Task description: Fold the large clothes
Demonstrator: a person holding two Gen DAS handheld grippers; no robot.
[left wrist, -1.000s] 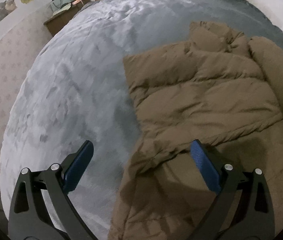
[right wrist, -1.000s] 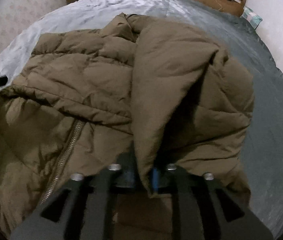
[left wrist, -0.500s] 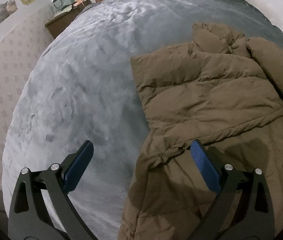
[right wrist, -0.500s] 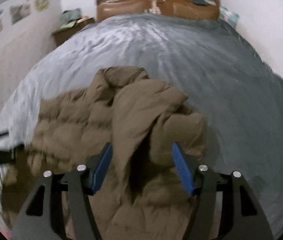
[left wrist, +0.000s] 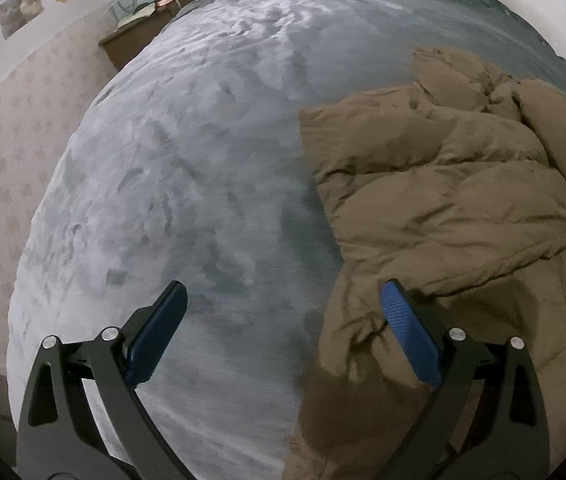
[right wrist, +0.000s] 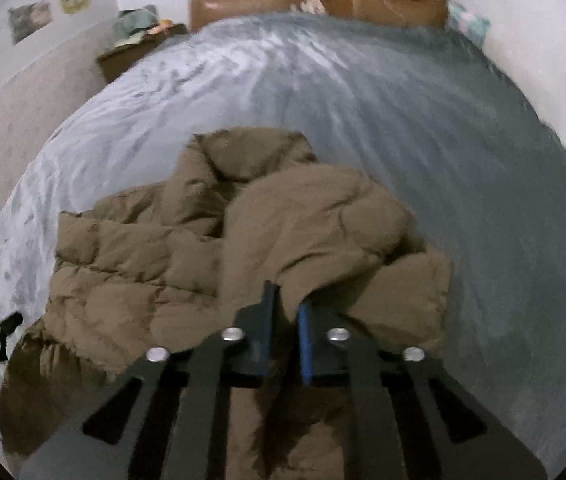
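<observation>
- Bed (left wrist: 203,168), covered in grey plush blanket, filling most of both views; brown headboard (right wrist: 315,0) at far end.
- Wall (left wrist: 7,128) to the left with pale patterned lower part; animal stickers (left wrist: 19,10) higher up.
- Brown puffer jacket (left wrist: 443,208), quilted, lying crumpled on right half of bed in left wrist view; 1 sleeve or panel folded over the body, hood bunched toward the headboard. Same jacket (right wrist: 251,240) central in right wrist view, lower part reaching the near bed edge.
- Bedside cabinet (left wrist: 135,40), dark wood, beside headboard on the left, with greenish items piled on top.
- Left tool (left wrist: 283,320), held above bed edge, 2 blue-padded fingers spread wide apart, holding nothing; right finger above the jacket's left edge, left finger above bare blanket.
- Right tool (right wrist: 285,320), fingers drawn close together with a narrow gap, low over the jacket; fabric between pads not clearly seen, so grip on the jacket cannot be told.
</observation>
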